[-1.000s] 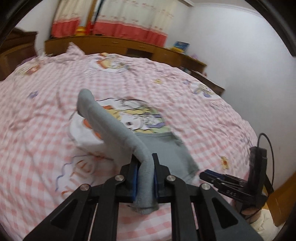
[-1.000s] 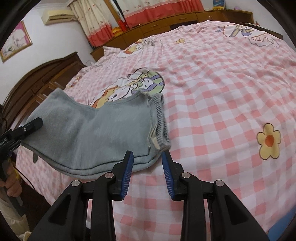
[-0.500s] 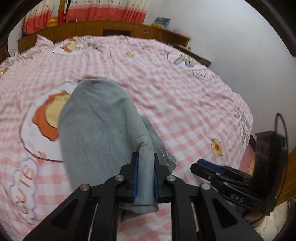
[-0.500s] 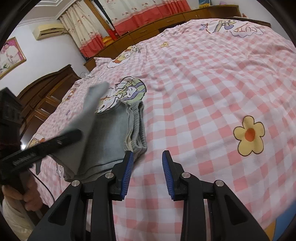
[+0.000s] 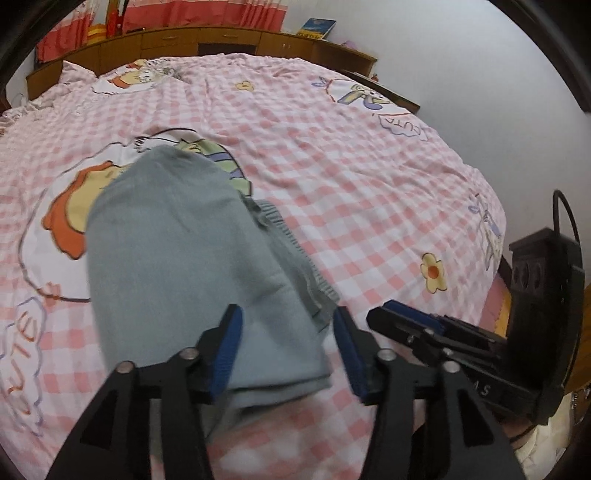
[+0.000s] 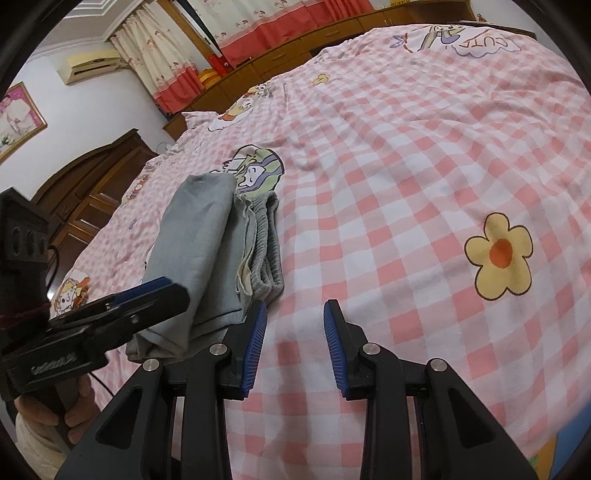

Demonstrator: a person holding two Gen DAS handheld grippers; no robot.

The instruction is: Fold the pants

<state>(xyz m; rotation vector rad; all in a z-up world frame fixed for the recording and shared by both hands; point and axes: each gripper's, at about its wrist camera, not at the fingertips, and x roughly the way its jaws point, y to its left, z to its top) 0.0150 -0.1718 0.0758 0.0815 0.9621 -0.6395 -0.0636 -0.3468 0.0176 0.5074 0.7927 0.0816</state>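
Grey cotton, folded over on itself, and that was the pants (image 5: 177, 258) lying on the bed (image 5: 369, 177), near its front edge, on the pink checked cover. Top layer was draped flat across the lower ones, and the ribbed waistband (image 6: 267, 251) peeked out along the right side of the stack. From the right wrist view you could count several layers at the near end, so the fold looked laid down. By my reckoning the job was close to finished: the bundle was compact, though the near edge sat a bit uneven and 1 more fold or a tidy-up may have been left.

Left gripper (image 5: 288, 350) was spread wide over the near end of the pants, blue pads apart, fabric between them but not pinched as far as I could see. Right gripper (image 6: 293, 347) was open too, holding nothing, hovering over bare cover just beside the waistband end of the stack. Each one showed up in the other's camera, so the 2 were close together at the bed's front edge.

Around them: a cartoon print (image 5: 74, 206) under and beside the pants, a yellow flower print (image 6: 498, 254) off to the right, a wooden dresser (image 5: 229, 40) along the far wall with a book (image 5: 317, 27) on it, red and cream curtains (image 6: 173, 70), an air conditioner (image 6: 92, 64) up high. Nothing lay in the way on the bed; the only crowding was the 2 grippers working so near each other.
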